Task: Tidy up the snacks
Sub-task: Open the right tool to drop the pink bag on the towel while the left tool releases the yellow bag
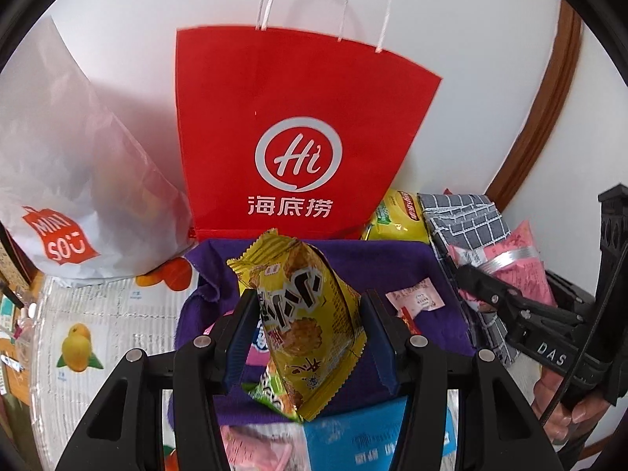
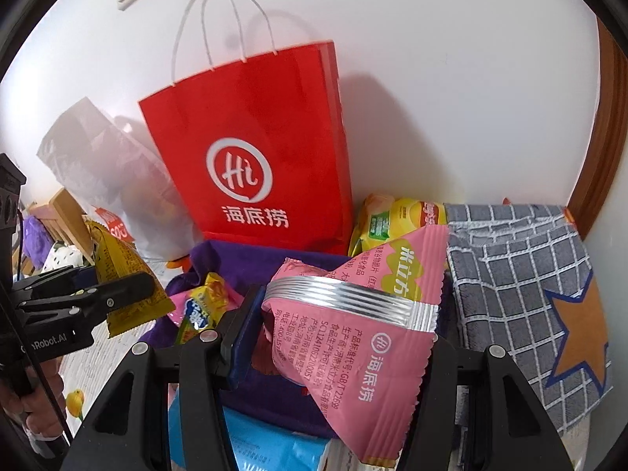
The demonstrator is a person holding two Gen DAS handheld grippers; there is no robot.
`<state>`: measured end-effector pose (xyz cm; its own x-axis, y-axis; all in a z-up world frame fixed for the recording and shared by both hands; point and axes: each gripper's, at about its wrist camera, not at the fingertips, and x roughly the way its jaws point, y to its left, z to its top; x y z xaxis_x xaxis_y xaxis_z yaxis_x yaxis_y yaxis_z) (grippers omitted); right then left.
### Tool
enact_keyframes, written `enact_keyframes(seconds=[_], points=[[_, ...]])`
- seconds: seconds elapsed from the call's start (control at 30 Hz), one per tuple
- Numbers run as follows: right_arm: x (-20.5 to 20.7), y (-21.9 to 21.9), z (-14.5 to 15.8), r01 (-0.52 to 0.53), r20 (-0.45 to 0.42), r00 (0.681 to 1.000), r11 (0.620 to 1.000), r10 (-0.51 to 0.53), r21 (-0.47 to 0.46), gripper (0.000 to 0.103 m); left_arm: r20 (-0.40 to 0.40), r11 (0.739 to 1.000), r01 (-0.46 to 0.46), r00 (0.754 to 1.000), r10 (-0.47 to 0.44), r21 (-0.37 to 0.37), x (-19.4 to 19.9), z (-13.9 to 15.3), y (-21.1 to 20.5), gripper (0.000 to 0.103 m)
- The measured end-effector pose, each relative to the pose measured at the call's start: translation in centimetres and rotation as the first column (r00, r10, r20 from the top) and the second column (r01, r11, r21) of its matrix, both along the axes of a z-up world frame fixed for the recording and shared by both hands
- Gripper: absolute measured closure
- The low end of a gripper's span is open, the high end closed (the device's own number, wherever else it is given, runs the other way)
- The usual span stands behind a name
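Note:
My left gripper [image 1: 308,306] is shut on a yellow snack packet [image 1: 310,322], held above a purple cloth [image 1: 353,267]. In the right wrist view that same yellow packet [image 2: 125,274] shows at the left, in the left gripper [image 2: 129,282]. My right gripper [image 2: 345,314] is shut on a pink snack packet [image 2: 353,337] with a silver band; in the left wrist view this pink packet [image 1: 518,267] appears at the right, clamped in the right gripper [image 1: 475,278]. A red paper bag [image 1: 298,129] with white handles stands upright against the wall behind both; the red bag [image 2: 251,149] is closed from this angle.
A white plastic bag [image 1: 66,180] leans left of the red one. A yellow-green packet [image 1: 396,216] and a grey checked cloth [image 2: 522,274] with an orange star lie to the right. Small snacks [image 2: 200,306] and a pink candy [image 1: 416,298] rest on the purple cloth; a blue packet [image 1: 373,435] lies below.

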<state>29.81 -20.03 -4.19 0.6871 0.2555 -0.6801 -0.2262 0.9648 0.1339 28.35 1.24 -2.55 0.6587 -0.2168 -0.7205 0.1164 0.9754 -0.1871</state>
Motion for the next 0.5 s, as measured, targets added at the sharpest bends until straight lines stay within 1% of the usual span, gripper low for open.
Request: enact_keyframes(seconds=[0.1,0.17,0.23,0.4,0.5], points=[[1.0,-0.1,-1.6,-0.008,-0.028,1.0,1.0,0.008,0.005,0.048,-0.023,1.0,-0.001,1.0,0.0,-0.004,1.3,-1.3,0.1,0.052],[1.9,0.1,-2.6,-0.019,-0.055,0.998,1.0,0.019,-0.013,0.048,-0.032,1.0,-0.016,0.999,0.016,0.007,1.9,-2.3,0.5,0.052],[2.4,-0.1,-3.4,-0.02,-0.07,0.997,1.0,0.019,-0.018,0.048,-0.062,1.0,-0.023,0.998,0.024,0.013,2.6,-3.2,0.8,0.052],[3.2,0.2,-5.6,-0.063,-0.137,0.989,0.998,0.06,-0.02,0.048,-0.081,0.999,-0.032,0.996,0.031,-0.009,3.2,-4.0,1.7,0.052],[3.8,0.9,-6.9,-0.099,-0.182,0.979,0.995,0.096,-0.004,0.048,-0.094,0.999,-0.031,0.995,0.029,-0.02,3.5,-4.4,2.0,0.052]])
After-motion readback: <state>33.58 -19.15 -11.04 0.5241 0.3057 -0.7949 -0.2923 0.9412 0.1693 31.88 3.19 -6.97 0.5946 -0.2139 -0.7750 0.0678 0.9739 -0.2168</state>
